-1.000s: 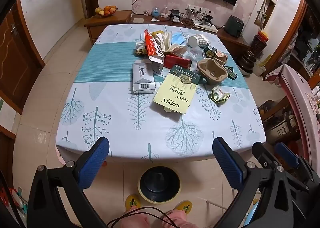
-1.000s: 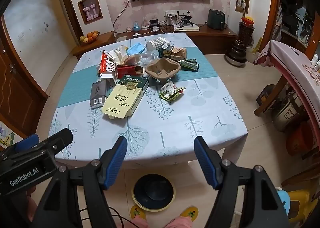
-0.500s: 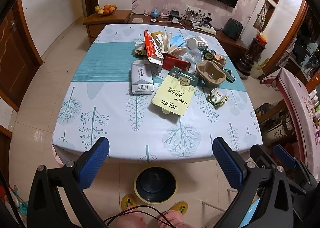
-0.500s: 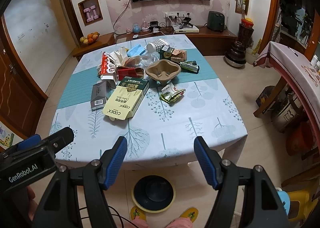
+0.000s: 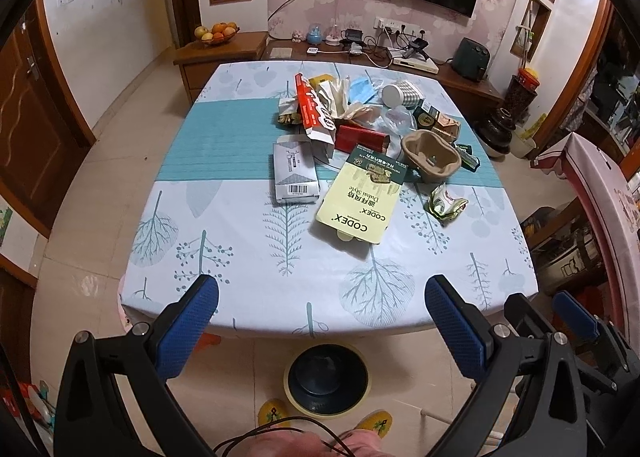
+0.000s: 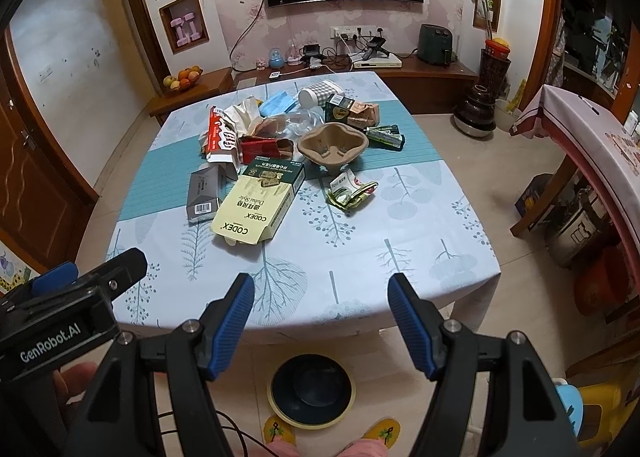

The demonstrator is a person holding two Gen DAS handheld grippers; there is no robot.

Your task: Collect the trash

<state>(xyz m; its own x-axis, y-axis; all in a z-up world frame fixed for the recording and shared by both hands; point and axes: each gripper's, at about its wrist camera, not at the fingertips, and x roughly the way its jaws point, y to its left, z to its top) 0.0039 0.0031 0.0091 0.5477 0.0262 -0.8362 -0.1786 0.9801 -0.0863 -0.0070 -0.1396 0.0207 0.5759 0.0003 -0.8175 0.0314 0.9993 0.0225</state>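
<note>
Trash is heaped across the middle of the table (image 5: pixel 240 257): a yellow CODEX box (image 5: pixel 360 197) (image 6: pixel 256 205), a grey carton (image 5: pixel 295 173) (image 6: pixel 205 193), a red and white box (image 5: pixel 312 109), a dark red box (image 6: pixel 264 149), a brown pulp cup tray (image 5: pixel 431 155) (image 6: pixel 334 145), a crumpled wrapper (image 5: pixel 445 199) (image 6: pixel 350 193), a checked cup (image 5: pixel 401 93) and a blue mask (image 6: pixel 278 103). My left gripper (image 5: pixel 322 297) and right gripper (image 6: pixel 322 295) hang open and empty before the table's near edge.
A round dark bin with a yellow rim (image 5: pixel 328 379) (image 6: pixel 312 389) stands on the floor under the near edge, beside a person's slippered feet (image 6: pixel 386 431). A second covered table (image 6: pixel 592 137) is at the right, a TV sideboard (image 5: pixel 360 57) behind.
Both cameras have risen and tilted up a little, so the table sits lower in view. The grippers stay open and the trash has not moved.
</note>
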